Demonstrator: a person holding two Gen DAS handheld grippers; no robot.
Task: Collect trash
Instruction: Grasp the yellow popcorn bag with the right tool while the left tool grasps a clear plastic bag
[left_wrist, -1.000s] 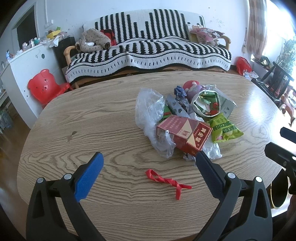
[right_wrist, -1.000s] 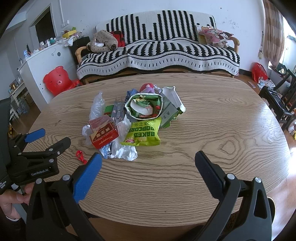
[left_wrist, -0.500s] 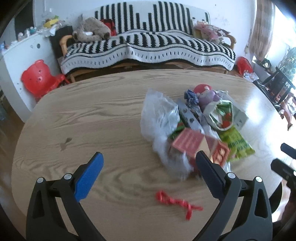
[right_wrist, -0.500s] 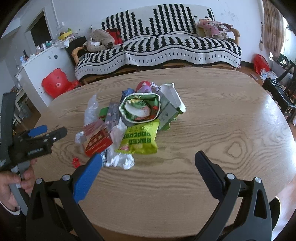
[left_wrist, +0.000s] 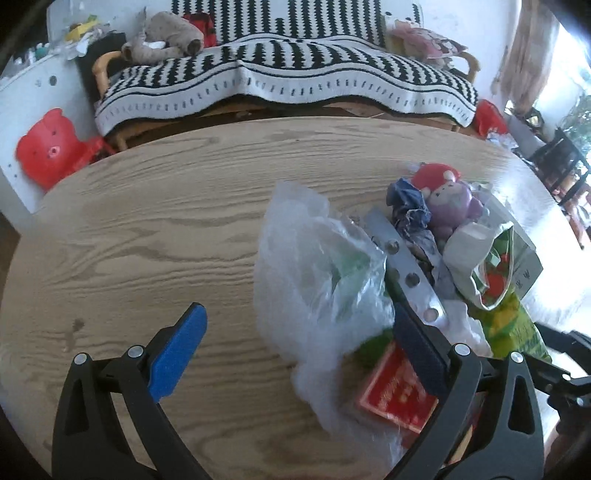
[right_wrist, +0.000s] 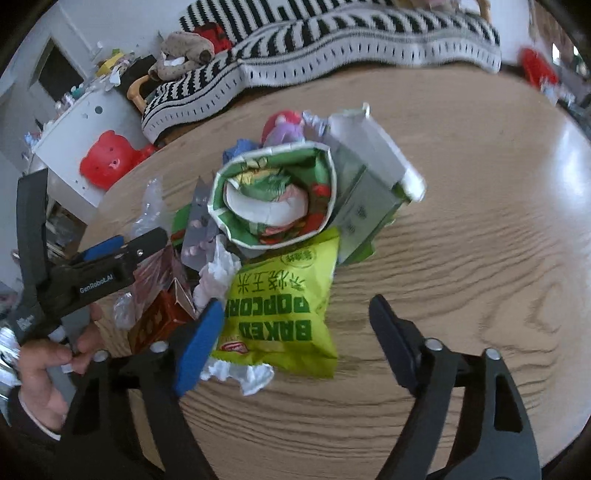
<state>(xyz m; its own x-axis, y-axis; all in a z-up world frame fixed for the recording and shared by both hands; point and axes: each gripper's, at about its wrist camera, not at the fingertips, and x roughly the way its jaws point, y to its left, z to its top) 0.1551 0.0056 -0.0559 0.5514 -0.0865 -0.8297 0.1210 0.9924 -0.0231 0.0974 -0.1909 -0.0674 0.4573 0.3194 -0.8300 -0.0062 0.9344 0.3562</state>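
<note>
Trash heap sits on the surface, sofa behind it at 12 o'clock. In the right wrist view the popcorn bag lies at the heap's 6 o'clock, the rolled snack bag just behind it, the carton at that bag's 3 o'clock, the box at the popcorn bag's 9 o'clock. In the left wrist view the plastic bag lies at the heap's 9 o'clock, the blister strip beside it at 3 o'clock, the toy at 12 o'clock.
</note>
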